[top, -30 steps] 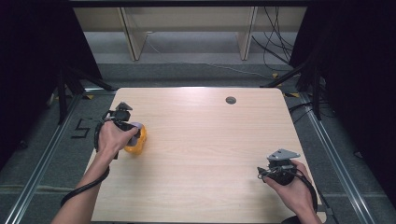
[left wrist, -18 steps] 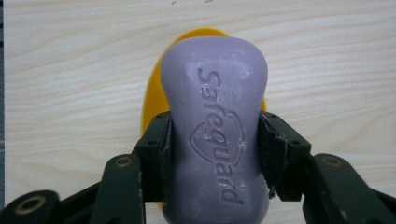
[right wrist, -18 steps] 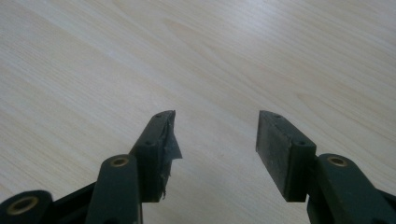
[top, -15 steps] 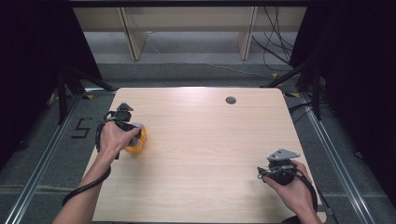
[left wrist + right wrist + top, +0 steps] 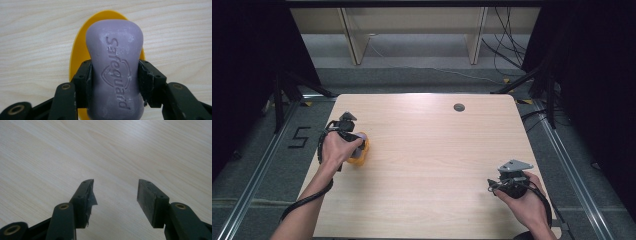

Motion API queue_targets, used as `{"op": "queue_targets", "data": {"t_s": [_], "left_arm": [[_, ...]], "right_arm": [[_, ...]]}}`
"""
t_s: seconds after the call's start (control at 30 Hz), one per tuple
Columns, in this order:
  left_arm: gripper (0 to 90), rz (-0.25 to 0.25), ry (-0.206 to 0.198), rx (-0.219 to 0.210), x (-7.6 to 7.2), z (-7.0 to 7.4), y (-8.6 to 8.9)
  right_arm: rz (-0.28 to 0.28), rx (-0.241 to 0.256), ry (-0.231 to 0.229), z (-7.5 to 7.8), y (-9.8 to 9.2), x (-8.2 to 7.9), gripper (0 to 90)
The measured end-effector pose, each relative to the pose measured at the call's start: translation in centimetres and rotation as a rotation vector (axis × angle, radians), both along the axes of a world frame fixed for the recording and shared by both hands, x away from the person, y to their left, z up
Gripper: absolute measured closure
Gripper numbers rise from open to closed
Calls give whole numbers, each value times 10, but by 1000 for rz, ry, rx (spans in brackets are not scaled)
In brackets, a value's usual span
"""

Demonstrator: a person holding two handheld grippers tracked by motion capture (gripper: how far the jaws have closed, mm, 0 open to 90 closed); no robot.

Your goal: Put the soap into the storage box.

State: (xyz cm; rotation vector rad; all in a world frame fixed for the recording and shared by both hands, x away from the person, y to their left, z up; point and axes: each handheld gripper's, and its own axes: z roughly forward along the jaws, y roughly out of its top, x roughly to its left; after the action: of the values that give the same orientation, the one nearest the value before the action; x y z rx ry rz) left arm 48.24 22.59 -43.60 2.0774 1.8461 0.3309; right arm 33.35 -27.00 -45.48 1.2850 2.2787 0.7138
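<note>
**Soap held over its dish**

The left gripper [image 5: 113,82] has its jaws clamped on the purple soap bar [image 5: 115,65], just above the yellow dish [image 5: 77,52] near the surface's left edge; it looks mid-placement or mid-lift; next needs a steady vertical move; the right gripper [image 5: 113,195] idles, jaws apart.

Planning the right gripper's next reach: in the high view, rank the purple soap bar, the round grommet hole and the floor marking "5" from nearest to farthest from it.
From the right gripper:
1. Round grommet hole, at the table's far edge.
2. Purple soap bar, on the table's left side, held over the yellow dish.
3. Floor marking "5", left of the table.
</note>
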Motion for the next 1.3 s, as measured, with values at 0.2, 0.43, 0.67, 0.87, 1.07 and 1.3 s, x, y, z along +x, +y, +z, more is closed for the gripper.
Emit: {"op": "queue_targets", "data": {"t_s": [0.2, 0.43, 0.67, 0.87, 1.07, 1.3], "left_arm": [[490, 4, -2, 2, 0, -2, 0], [489, 5, 5, 6, 1, -3, 0], [489, -1, 0, 12, 2, -5, -1], [489, 4, 0, 15, 3, -6, 0], [487, 1, 17, 21, 3, -9, 1], [487, -19, -7, 22, 3, -10, 3]], "right_arm": [[1, -1, 0, 0, 0, 0, 475], [2, -1, 0, 0, 0, 0, 475], [2, -1, 1, 0, 0, 0, 475], [3, -2, 1, 0, 0, 0, 475], [2, -2, 1, 0, 0, 0, 475], [4, -3, 0, 0, 0, 0, 475]]}}
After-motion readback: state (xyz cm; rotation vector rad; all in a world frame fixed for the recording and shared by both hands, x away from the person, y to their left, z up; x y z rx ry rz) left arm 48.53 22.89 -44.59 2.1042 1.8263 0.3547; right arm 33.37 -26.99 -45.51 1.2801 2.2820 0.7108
